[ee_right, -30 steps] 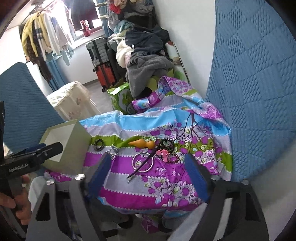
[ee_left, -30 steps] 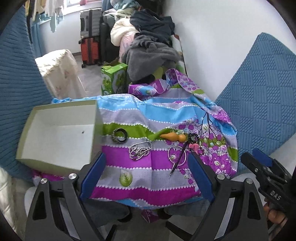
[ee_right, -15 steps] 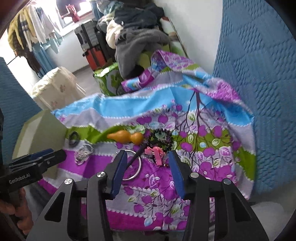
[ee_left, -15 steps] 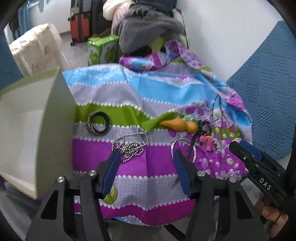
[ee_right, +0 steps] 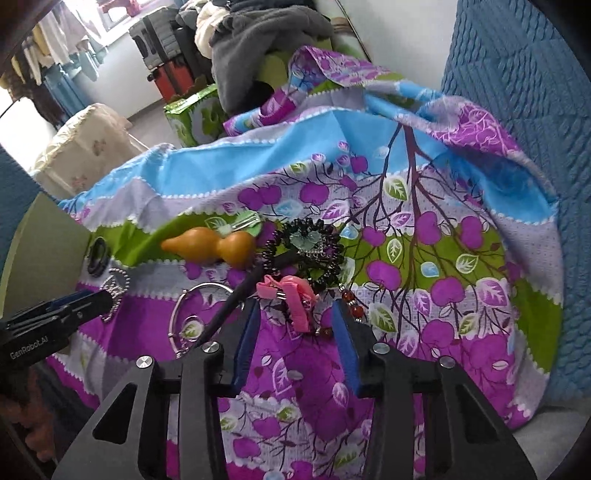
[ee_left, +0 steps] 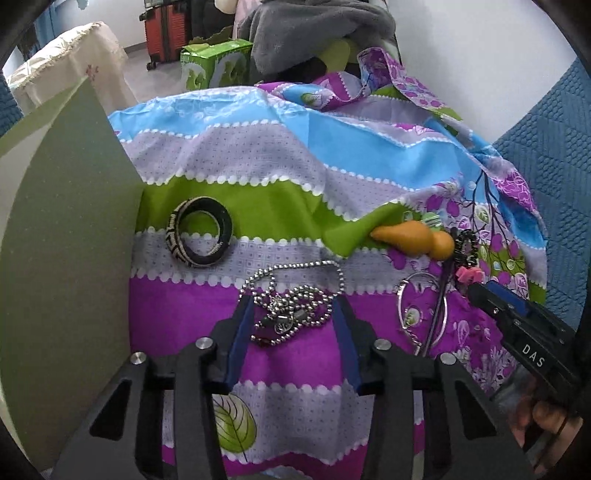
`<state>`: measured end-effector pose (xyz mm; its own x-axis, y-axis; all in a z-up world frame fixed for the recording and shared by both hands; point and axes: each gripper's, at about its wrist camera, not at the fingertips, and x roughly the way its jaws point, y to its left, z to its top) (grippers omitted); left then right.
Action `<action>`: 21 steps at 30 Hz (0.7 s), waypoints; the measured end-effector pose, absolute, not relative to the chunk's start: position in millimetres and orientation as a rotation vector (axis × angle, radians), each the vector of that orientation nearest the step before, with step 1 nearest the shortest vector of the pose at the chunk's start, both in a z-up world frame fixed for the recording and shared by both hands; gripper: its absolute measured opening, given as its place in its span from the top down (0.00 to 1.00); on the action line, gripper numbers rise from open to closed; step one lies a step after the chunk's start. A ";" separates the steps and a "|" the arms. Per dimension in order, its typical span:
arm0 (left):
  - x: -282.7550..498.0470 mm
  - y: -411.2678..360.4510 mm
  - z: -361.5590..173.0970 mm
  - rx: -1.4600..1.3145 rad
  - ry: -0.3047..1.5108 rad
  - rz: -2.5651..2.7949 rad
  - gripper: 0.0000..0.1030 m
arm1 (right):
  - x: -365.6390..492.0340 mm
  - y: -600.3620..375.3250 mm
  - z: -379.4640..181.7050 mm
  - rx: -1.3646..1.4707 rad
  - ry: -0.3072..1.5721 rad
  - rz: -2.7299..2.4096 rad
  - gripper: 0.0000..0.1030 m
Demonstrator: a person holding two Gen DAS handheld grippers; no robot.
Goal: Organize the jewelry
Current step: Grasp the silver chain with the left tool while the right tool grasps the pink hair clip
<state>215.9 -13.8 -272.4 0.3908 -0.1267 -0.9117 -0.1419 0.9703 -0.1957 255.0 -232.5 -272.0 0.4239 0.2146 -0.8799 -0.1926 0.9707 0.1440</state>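
Jewelry lies on a striped cloth. My left gripper is open, its blue fingers on either side of a silver ball-chain necklace. A black patterned bangle lies left of it, beside a pale green box. My right gripper is open around a pink hair clip. Behind the clip lie a black beaded bracelet, an orange gourd pendant, a black stick and a silver hoop. Red beads lie by the right finger.
Blue quilted cushions flank the cloth on the right and left. Behind are a pile of clothes, a green carton, a red suitcase and a covered stool. The other gripper shows at each view's edge.
Both grippers have moved forward and down toward the cloth and their fingers have narrowed. The left now brackets the chain necklace; the right now brackets the pink clip.
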 end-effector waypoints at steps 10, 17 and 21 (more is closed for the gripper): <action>218.1 -15.5 -281.7 -0.223 1.167 0.001 0.72 | 265.0 -222.5 -287.4 -0.025 1.104 0.251 0.81; 220.1 -19.4 -282.0 -0.185 1.153 -0.013 0.86 | 261.4 -218.1 -285.1 -0.046 1.093 0.262 0.86; 216.2 -19.8 -275.9 -0.198 1.144 -0.025 0.96 | 255.4 -218.8 -275.2 -0.036 1.071 0.261 0.87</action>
